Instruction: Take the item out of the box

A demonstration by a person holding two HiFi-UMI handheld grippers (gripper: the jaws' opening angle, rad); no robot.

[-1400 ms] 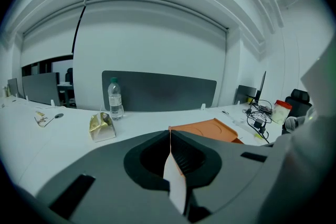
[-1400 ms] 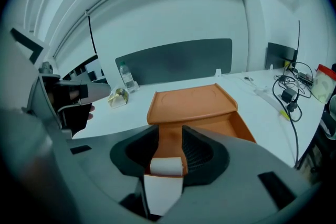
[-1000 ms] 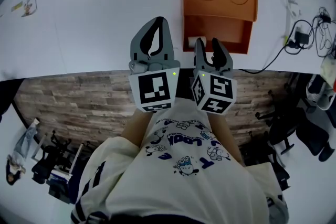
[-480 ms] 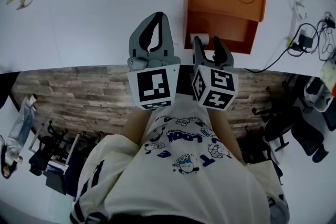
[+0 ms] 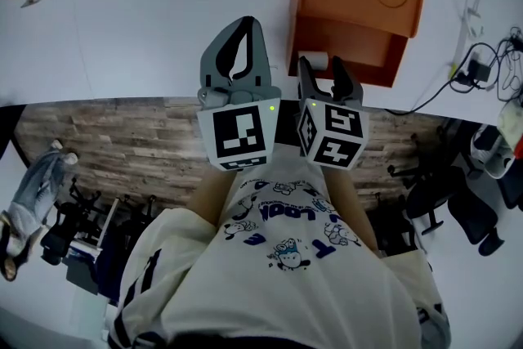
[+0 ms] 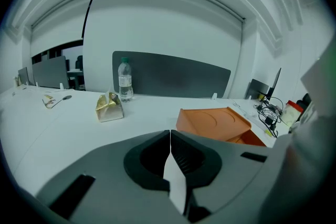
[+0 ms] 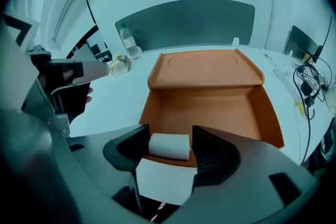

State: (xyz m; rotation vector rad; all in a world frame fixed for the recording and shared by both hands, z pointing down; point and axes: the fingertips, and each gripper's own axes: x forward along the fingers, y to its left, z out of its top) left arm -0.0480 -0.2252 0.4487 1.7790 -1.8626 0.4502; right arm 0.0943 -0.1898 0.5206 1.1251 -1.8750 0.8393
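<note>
Your right hand-held gripper is opening its jaws around the white roll, which lies at the near edge of the open orange box on the surface. Your left hand-held gripper is pressed together, empty.

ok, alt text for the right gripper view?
The right gripper is opening its fingers, with a small white roll lying between them at the near edge of an open orange box, its lid tipped back. Behind, on the white table, stand a water bottle and a gold packet.
</note>
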